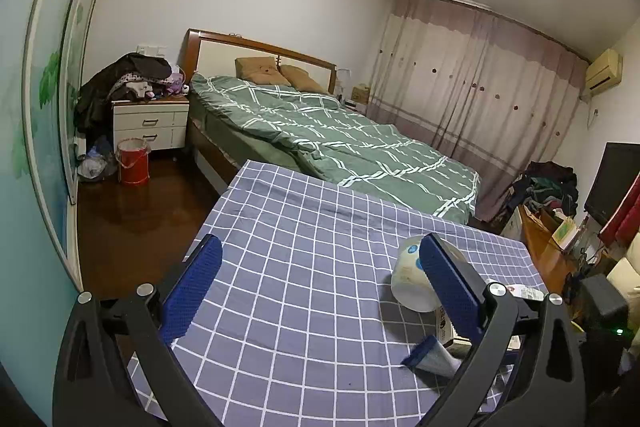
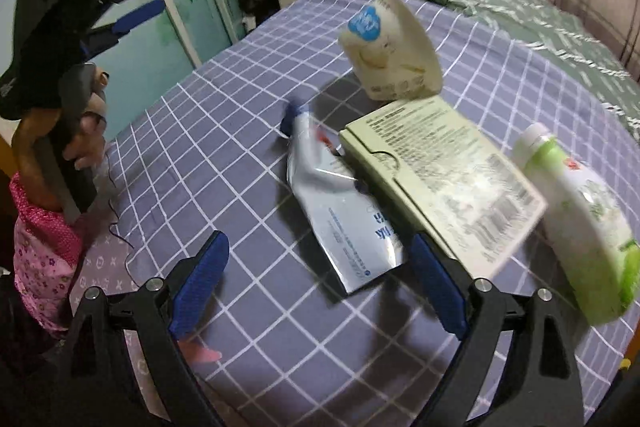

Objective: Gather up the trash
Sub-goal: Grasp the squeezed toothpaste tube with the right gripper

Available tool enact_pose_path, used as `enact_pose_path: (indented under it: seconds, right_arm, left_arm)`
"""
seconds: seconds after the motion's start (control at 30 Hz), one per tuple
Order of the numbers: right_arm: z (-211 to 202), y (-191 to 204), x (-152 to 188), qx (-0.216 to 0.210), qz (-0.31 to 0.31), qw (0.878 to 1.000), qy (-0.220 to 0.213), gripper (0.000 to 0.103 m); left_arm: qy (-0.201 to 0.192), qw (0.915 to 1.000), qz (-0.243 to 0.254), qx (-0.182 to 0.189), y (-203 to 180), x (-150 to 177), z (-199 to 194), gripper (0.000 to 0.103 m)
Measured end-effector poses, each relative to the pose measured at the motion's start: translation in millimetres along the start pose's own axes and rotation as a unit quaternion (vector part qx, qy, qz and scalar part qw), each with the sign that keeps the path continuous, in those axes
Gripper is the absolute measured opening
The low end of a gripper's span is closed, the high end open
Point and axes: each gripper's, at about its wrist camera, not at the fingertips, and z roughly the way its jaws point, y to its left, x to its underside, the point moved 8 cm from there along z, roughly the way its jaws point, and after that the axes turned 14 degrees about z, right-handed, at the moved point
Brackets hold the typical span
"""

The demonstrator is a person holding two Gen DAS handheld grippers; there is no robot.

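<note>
On the blue checked cloth [image 2: 224, 131] lie several pieces of trash. A flattened silver-blue pouch with a blue cap [image 2: 340, 203] lies just ahead of my right gripper [image 2: 318, 267], which is open and points down at it. A pale green carton [image 2: 444, 175] lies to its right, then a green and white bottle [image 2: 580, 223]. A cream tub with a blue label [image 2: 390, 53] is farther back. My left gripper [image 1: 320, 269] is open over the bare cloth [image 1: 288, 267]; the cream tub [image 1: 408, 279] sits behind its right finger and the pouch [image 1: 432, 359] by it.
A bed with a green quilt [image 1: 340, 139] stands beyond the cloth. A red bucket [image 1: 133, 163] and a white nightstand [image 1: 150, 125] piled with clothes are at the far left. A wooden desk [image 1: 548, 247] with clutter is at the right. A hand in a pink sleeve [image 2: 44, 251] holds the left gripper.
</note>
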Motion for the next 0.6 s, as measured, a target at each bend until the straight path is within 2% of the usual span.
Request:
enact_pose_path:
  seconds: [0.23,0.33,0.4,0.47,0.6]
  right_arm:
    - [28,16,-18,0.004,-0.033,0.999,0.017,0.084]
    - [31,17,-24,0.026,-0.042,0.999,0.015,0.07]
    - [29,14,-25,0.035,-0.038,0.999,0.015,0.046]
    - [24,5,-23,0.036,-0.023,0.999,0.016,0.031]
    - [12,2,-3,0.034,-0.017,0.999,0.014,0.03]
  left_arm:
    - [0.007,0.9999,0.011,0.004,-6,3,4,0.097]
    - [0.006,0.9999,0.015,0.002,-7,3,3,0.097]
    - [0.005,0.9999,0.013,0.001,-7,3,2,0.097]
    - [0.003,1.0,0.007,0.001,-5,2,1,0.097]
    - [0.003,1.0,0.0,0.002,-3,3,0,0.097]
